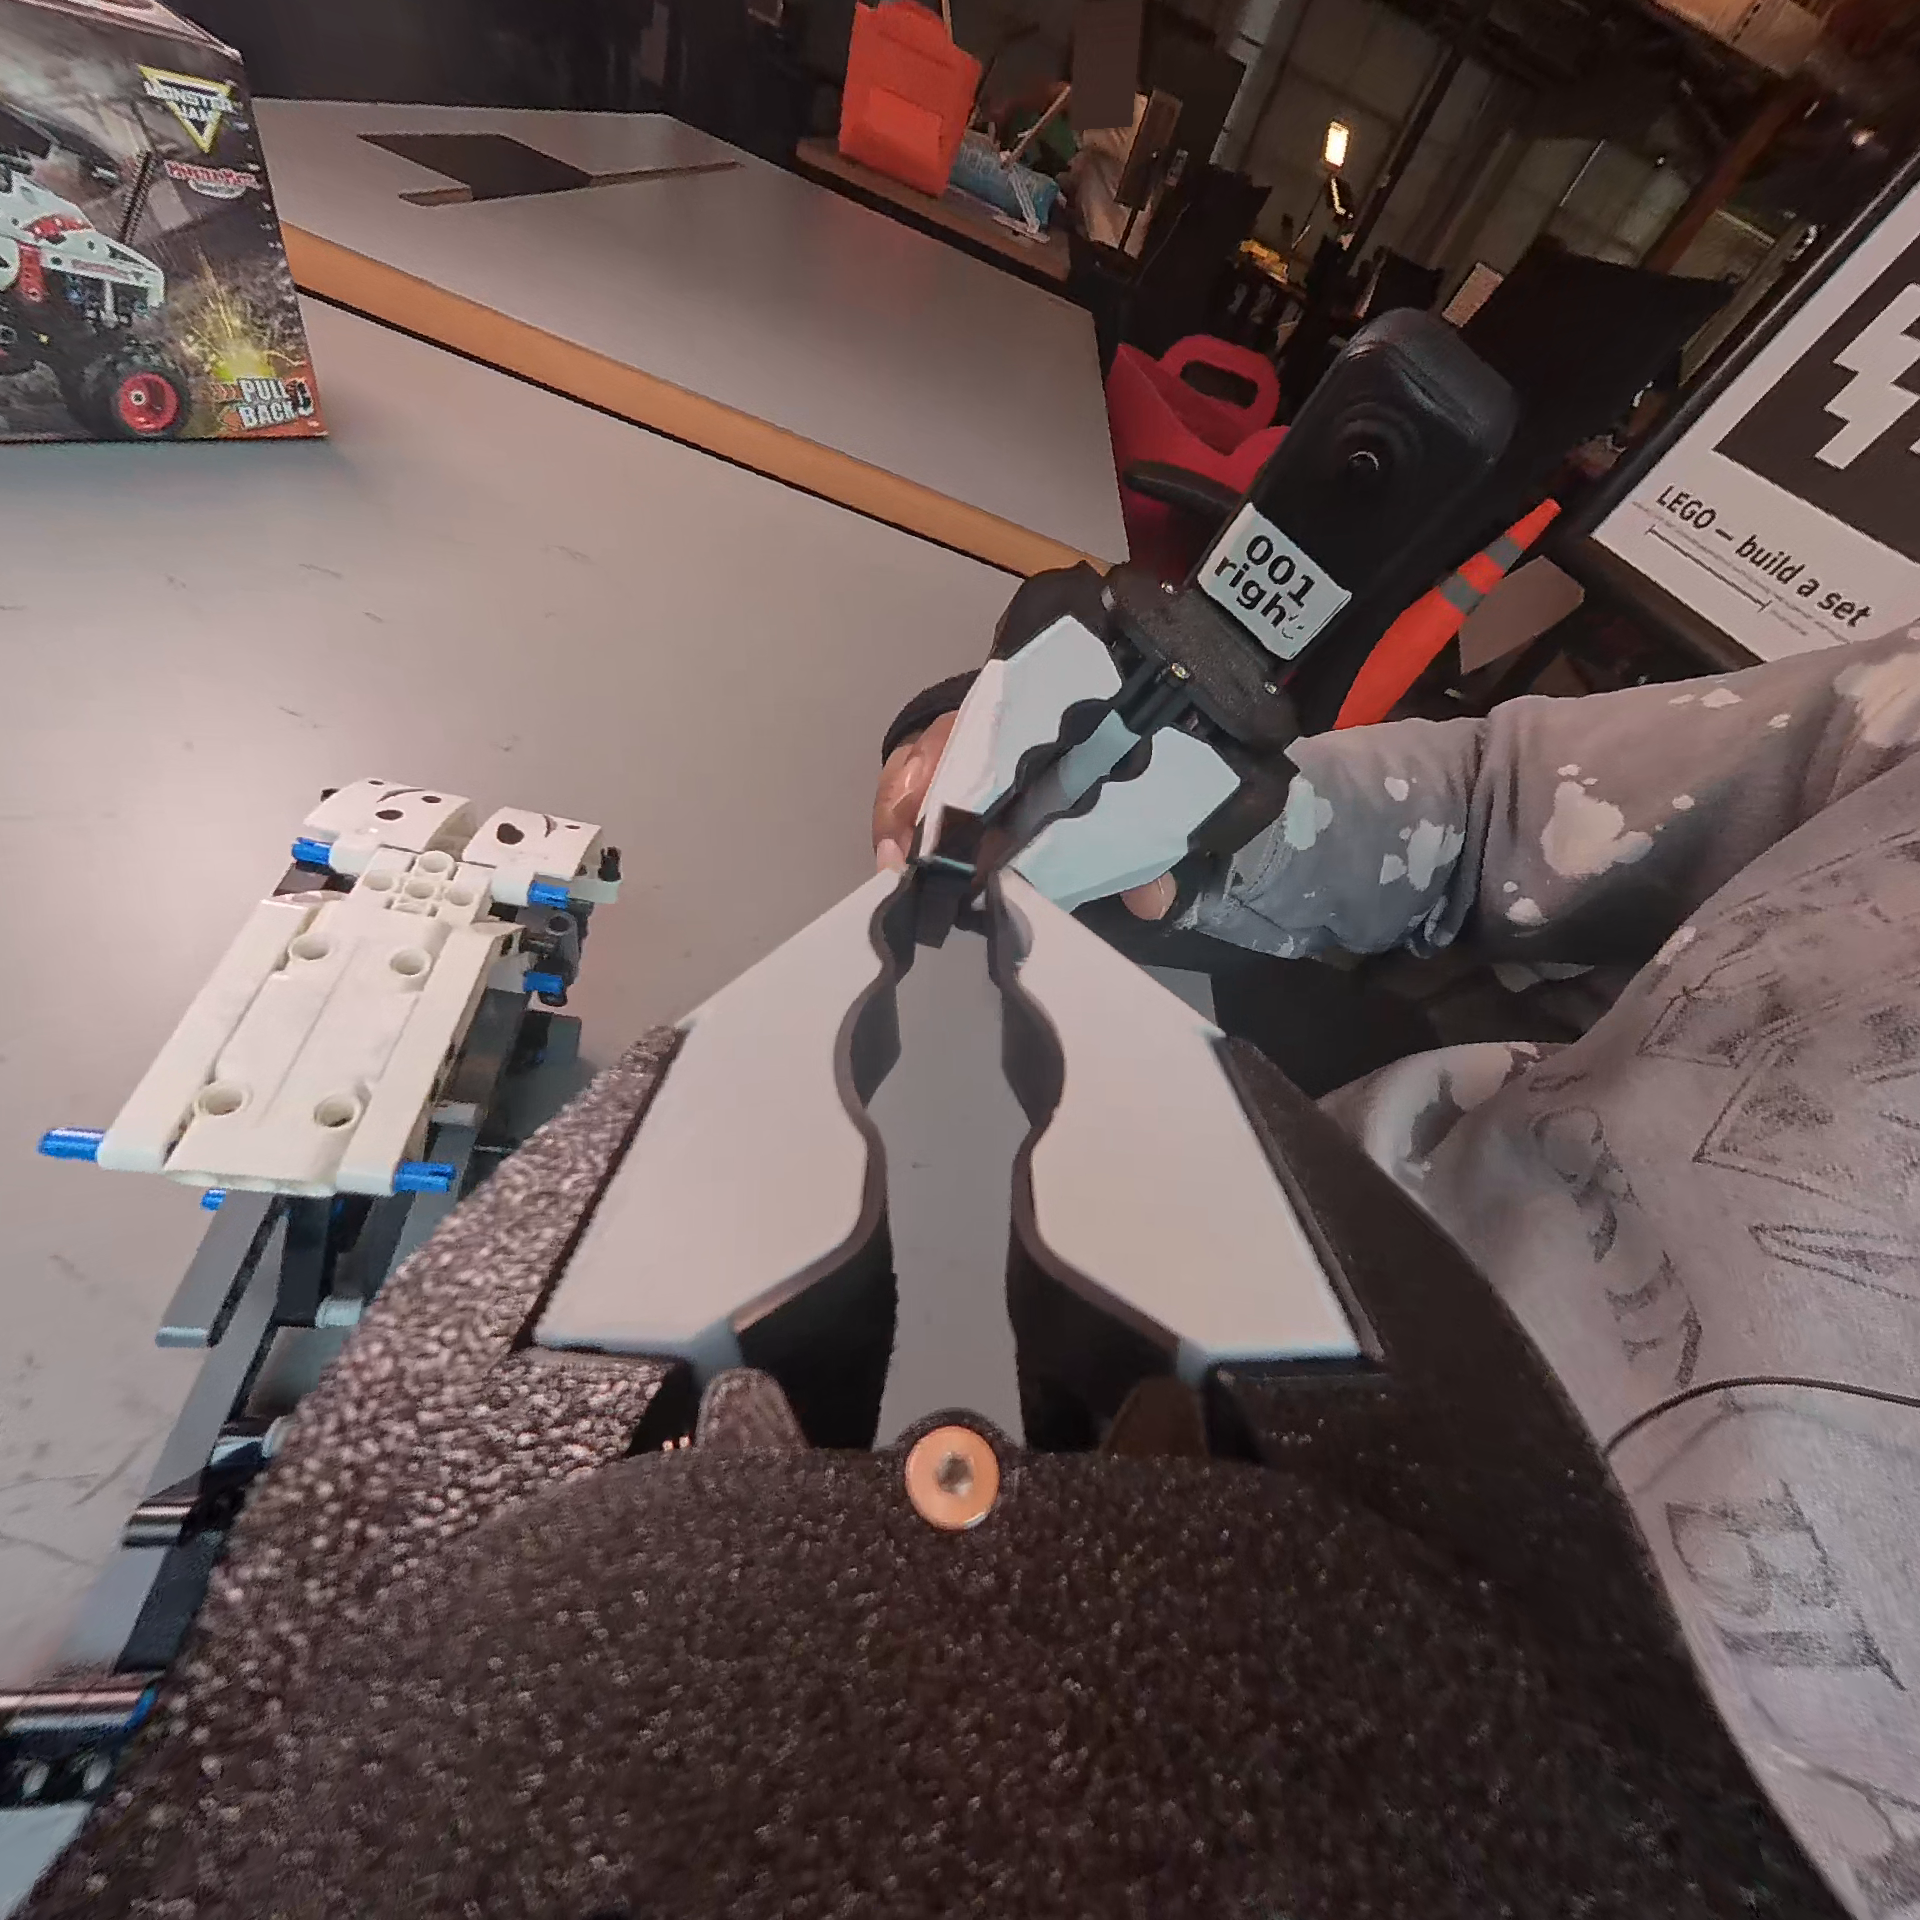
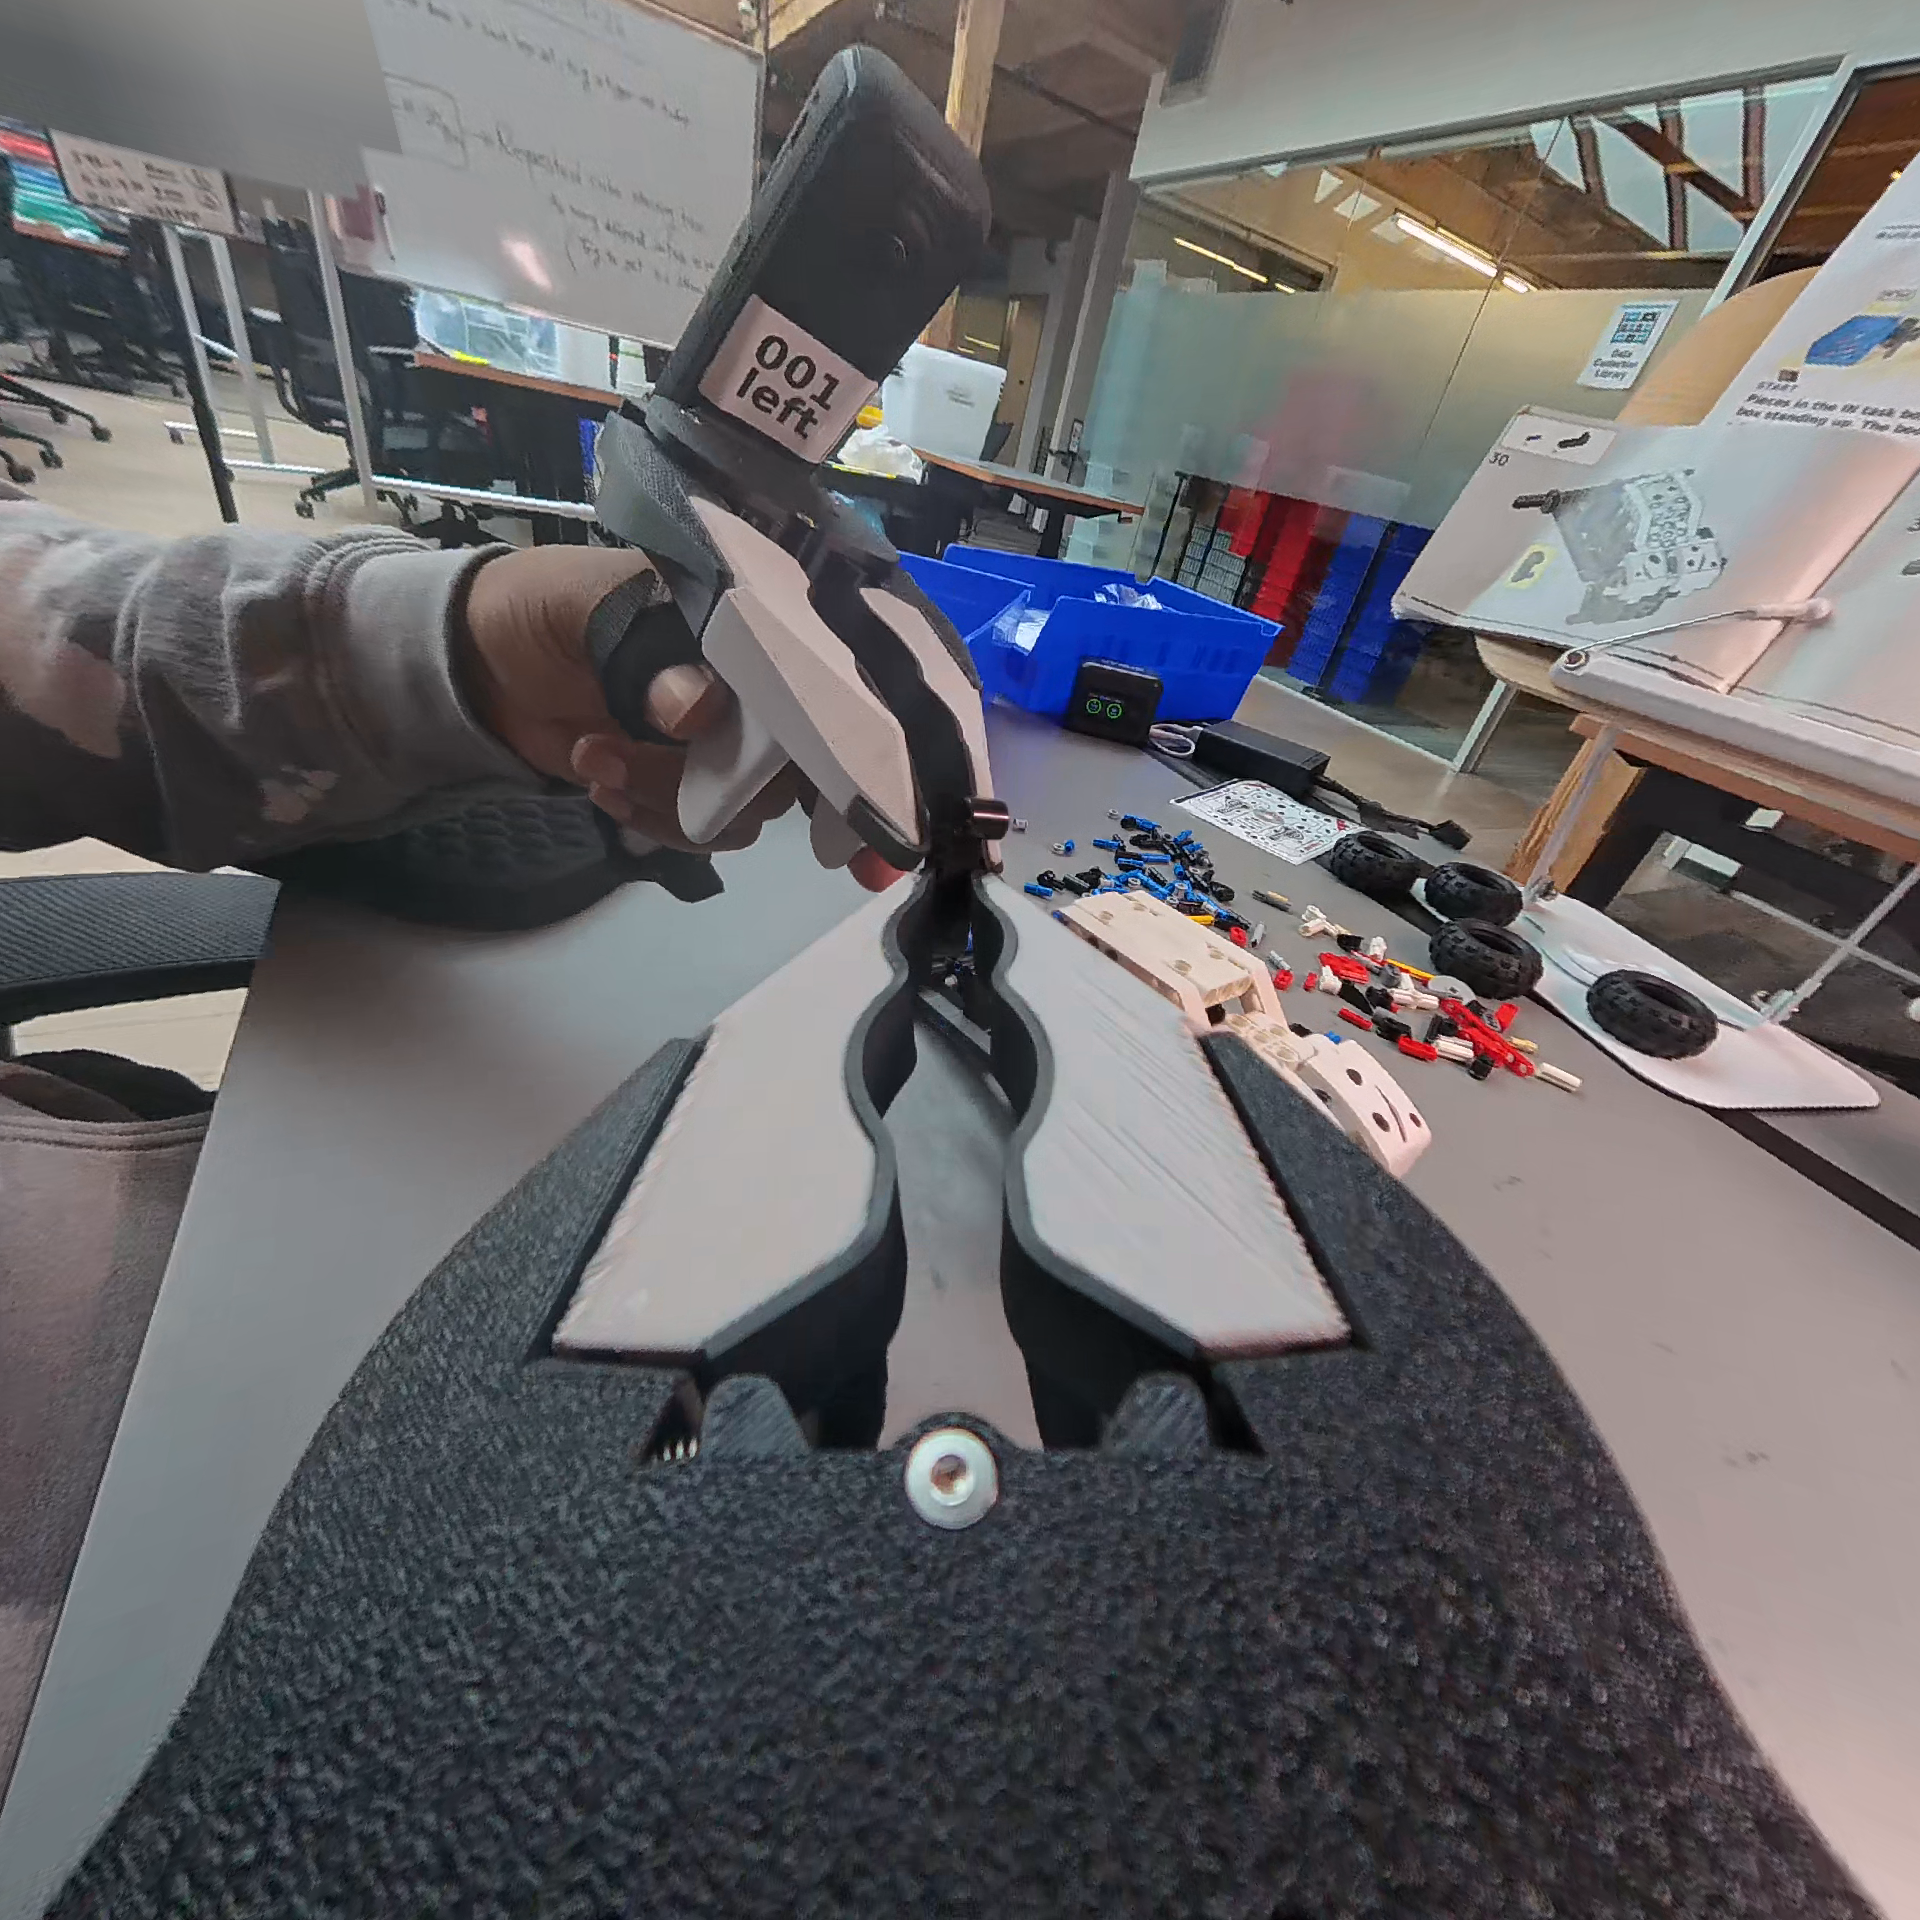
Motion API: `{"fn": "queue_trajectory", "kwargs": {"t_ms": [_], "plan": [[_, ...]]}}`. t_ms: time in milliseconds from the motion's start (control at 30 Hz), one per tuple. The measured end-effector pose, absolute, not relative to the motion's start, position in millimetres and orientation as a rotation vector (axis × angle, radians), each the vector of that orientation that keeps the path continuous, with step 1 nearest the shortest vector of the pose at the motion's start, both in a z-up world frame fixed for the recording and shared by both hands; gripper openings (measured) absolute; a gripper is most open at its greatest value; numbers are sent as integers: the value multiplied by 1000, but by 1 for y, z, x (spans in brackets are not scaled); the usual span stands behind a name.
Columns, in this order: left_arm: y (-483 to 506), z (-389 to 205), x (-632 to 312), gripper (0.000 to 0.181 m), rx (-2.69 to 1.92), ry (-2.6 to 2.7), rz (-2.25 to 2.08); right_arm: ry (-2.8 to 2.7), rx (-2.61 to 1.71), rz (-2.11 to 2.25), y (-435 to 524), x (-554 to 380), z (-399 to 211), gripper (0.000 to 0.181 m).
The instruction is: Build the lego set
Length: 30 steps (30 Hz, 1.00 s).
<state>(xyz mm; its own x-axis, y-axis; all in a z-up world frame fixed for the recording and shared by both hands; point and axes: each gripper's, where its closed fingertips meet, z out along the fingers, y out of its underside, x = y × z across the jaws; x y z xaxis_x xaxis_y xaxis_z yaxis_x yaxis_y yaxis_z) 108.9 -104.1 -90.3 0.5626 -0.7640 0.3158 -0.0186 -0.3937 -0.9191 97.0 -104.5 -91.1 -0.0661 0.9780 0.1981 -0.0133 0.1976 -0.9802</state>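
Chassis [image 1: 343, 1029], white-panelled and wheelless, sits half-built on the table [image 1: 520, 623] in the left wrist view, where left gripper [image 1: 940, 904] and right gripper [image 1: 961, 847] together pinch a small black piece [image 1: 935, 899]. Right wrist view shows both tongs clamped on it above the table, with four tyres [image 2: 1486, 956] and loose pieces [image 2: 1382, 987] unused.

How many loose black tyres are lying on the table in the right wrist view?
4, in a line at the table's right side: first tyre, second tyre, third tyre, and the nearest tyre, which rests on a white sheet. None seem hidden.

Wrist views face each other closely, sharing the white model [image 1: 343, 1029]
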Motion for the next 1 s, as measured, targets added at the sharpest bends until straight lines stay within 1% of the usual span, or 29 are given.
{"fn": "queue_trajectory", "kwargs": {"t_ms": [33, 167, 233, 367, 500, 667, 800, 900, 1000], "plan": [[-102, -94, 108, 9, -1818, 655, -914, -1361, -1024, 1088, -104, 97, -95, 5], [-95, -109, 104, 8, -1884, 723, -818, -1467, -1049, 1018, -100, 97, -108, 6], [-88, -118, 98, 8, -1921, 766, -701, -1525, -1051, 1013, -97, 99, -107, 13], [-82, -133, 98, 7, -1960, 853, -570, -1660, -1049, 939, -84, 100, -107, 16], [-75, -142, 100, 8, -1975, 916, -489, -1854, -1023, 855, -77, 94, -119, 15], [-65, -146, 98, 7, -1981, 943, -449, -2060, -991, 814, -72, 87, -130, 3], [-60, -148, 94, 7, -1983, 925, -470, -2127, -980, 827, -67, 83, -133, 3], [-59, -149, 92, 7, -1975, 917, -481, -2138, -971, 833, -63, 81, -135, 9], [-57, -151, 92, 7, -1970, 918, -492, -2172, -965, 848, -62, 81, -137, 9]]}}
